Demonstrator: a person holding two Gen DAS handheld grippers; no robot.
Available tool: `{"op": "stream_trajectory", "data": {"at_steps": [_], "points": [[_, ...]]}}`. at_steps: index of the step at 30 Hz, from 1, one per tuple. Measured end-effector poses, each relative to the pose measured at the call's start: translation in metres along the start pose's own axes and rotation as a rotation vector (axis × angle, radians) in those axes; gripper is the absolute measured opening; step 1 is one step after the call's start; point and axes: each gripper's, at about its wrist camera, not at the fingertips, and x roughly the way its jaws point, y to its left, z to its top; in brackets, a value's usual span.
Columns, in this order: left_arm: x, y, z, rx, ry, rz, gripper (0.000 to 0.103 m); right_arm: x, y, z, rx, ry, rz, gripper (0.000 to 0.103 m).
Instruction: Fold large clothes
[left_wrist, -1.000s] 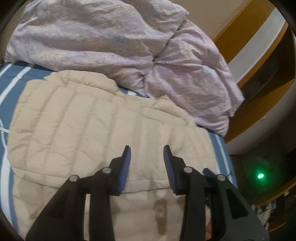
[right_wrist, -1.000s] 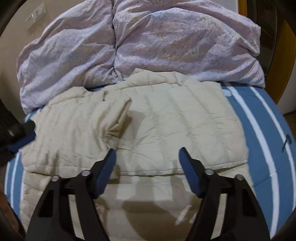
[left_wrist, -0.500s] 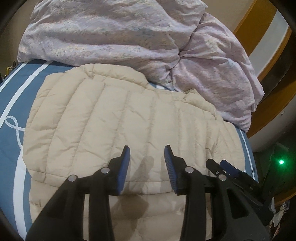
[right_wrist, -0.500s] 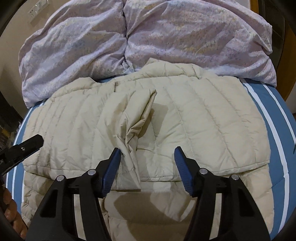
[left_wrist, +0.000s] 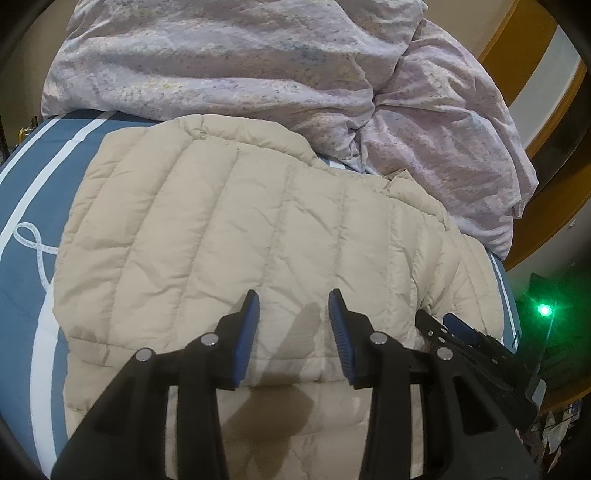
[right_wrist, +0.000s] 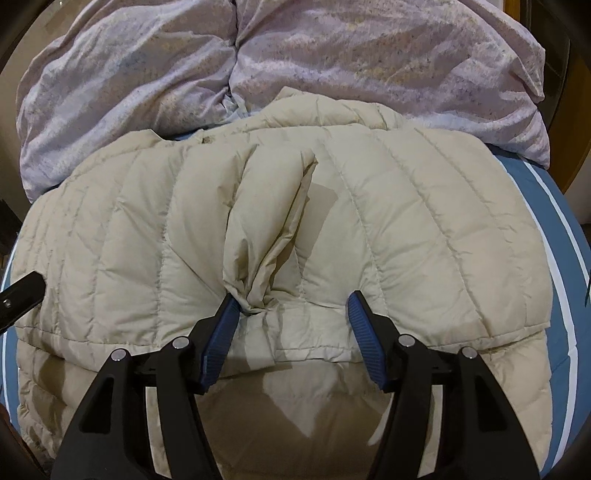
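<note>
A beige quilted puffer jacket (left_wrist: 236, 236) lies folded over on the blue striped bed; it also shows in the right wrist view (right_wrist: 406, 229). My left gripper (left_wrist: 293, 301) is open and empty, just above the folded layer's hem. My right gripper (right_wrist: 291, 302) is open, low over the hem, with a bunched ridge of jacket fabric (right_wrist: 258, 258) running up from beside its left finger. The right gripper's tip (left_wrist: 458, 328) shows at the right in the left wrist view, and the left gripper's tip (right_wrist: 22, 295) at the left edge in the right wrist view.
A crumpled lilac duvet (left_wrist: 295, 74) is heaped behind the jacket, also filling the back of the right wrist view (right_wrist: 332, 55). The blue bedsheet with white stripes (left_wrist: 33, 206) shows on both sides. A wooden bed frame (left_wrist: 546, 206) and a green light (left_wrist: 543, 309) are at the right.
Both grippers have moved forward and lower over the jacket. In the right wrist view the bunched fabric ridge has come to lie between the fingers, by the left one.
</note>
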Motion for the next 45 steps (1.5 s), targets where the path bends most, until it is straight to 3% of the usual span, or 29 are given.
{"op": "stream_trajectory", "data": {"at_steps": [3,7,9,14,21,33,41,45], "points": [[-0.008,0.005,-0.003,0.005,-0.004,0.017,0.046,-0.005,-0.002,0.000,-0.003,0.007,0.025,0.065],[-0.030,0.016,-0.014,0.037,-0.017,0.036,0.054,-0.026,-0.015,-0.007,0.043,0.002,0.078,0.081],[-0.044,0.026,-0.023,0.051,-0.019,0.039,0.057,-0.042,-0.025,-0.014,0.054,-0.009,0.090,0.085],[-0.077,0.061,-0.055,0.060,-0.003,0.043,0.059,-0.077,-0.057,-0.038,0.077,-0.019,0.134,0.085],[-0.125,0.108,-0.113,0.058,-0.013,0.016,0.059,-0.113,-0.115,-0.089,0.084,-0.041,0.096,0.085],[-0.152,0.140,-0.186,0.027,-0.057,-0.038,0.057,-0.145,-0.205,-0.177,0.164,-0.124,0.104,0.085],[-0.148,0.139,-0.202,0.012,-0.048,-0.034,0.051,-0.143,-0.219,-0.203,0.185,-0.143,0.147,0.085],[-0.149,0.138,-0.208,0.005,-0.057,-0.032,0.049,-0.147,-0.214,-0.212,0.157,-0.164,0.179,0.078]]}}
